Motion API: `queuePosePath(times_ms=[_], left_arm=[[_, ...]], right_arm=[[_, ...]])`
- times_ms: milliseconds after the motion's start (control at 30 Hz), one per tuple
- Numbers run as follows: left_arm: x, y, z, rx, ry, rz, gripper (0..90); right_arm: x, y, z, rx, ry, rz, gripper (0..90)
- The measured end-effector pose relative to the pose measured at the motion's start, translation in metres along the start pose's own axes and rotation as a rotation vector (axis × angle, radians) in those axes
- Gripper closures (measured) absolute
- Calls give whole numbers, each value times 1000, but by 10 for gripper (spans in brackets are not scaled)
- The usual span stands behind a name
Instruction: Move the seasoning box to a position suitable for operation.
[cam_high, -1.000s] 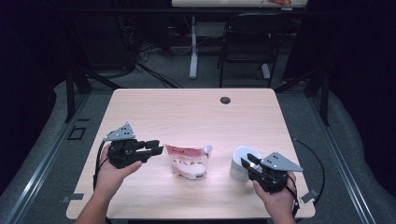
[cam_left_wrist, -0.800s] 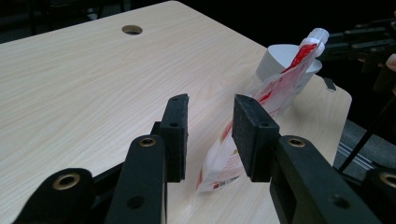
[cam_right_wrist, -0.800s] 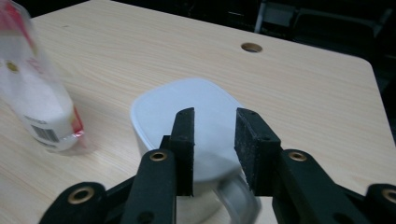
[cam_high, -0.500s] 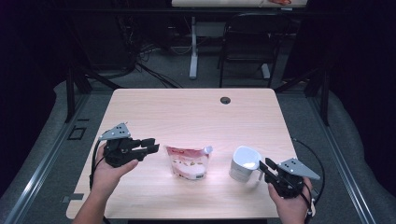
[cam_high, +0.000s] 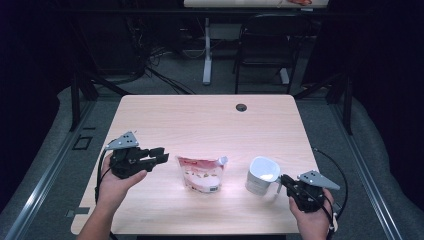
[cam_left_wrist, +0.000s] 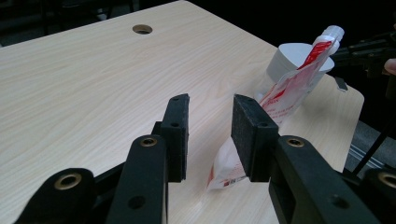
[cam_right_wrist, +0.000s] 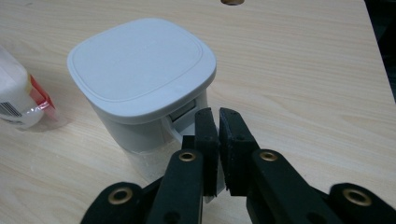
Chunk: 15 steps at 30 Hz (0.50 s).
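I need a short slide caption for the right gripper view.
Right gripper closed on the handle of a white lidded plastic container on the light wooden table.

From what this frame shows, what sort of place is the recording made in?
Probably a lab or office recording room: a light wooden desk with a cable hole, a black chair behind it, loose cables on grey carpet, and dark surroundings.

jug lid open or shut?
Shut. The white lid sits flat and flush on the jug, no gap at its rim; the right tool has just closed on its handle.
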<state>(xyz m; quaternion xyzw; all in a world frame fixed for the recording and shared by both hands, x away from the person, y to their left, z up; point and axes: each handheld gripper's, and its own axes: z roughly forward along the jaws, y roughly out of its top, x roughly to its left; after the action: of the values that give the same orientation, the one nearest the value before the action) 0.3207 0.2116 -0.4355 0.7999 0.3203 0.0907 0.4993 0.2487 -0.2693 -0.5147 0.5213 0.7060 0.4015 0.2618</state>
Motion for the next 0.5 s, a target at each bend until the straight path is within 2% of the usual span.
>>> queuePosePath(times_ms=[67, 300, 500], left_arm=[[1, 0, -1, -1, 2, -1, 672], [3, -1, -3, -5, 13, -9, 671], [4, -2, -4, -2, 17, -13, 671]], right_arm=[[-1, 0, 2, 12, -2, -6, 899], [-6, 3, 8, 3, -2, -3, 900], [-14, 8, 17, -14, 11, 35, 900]])
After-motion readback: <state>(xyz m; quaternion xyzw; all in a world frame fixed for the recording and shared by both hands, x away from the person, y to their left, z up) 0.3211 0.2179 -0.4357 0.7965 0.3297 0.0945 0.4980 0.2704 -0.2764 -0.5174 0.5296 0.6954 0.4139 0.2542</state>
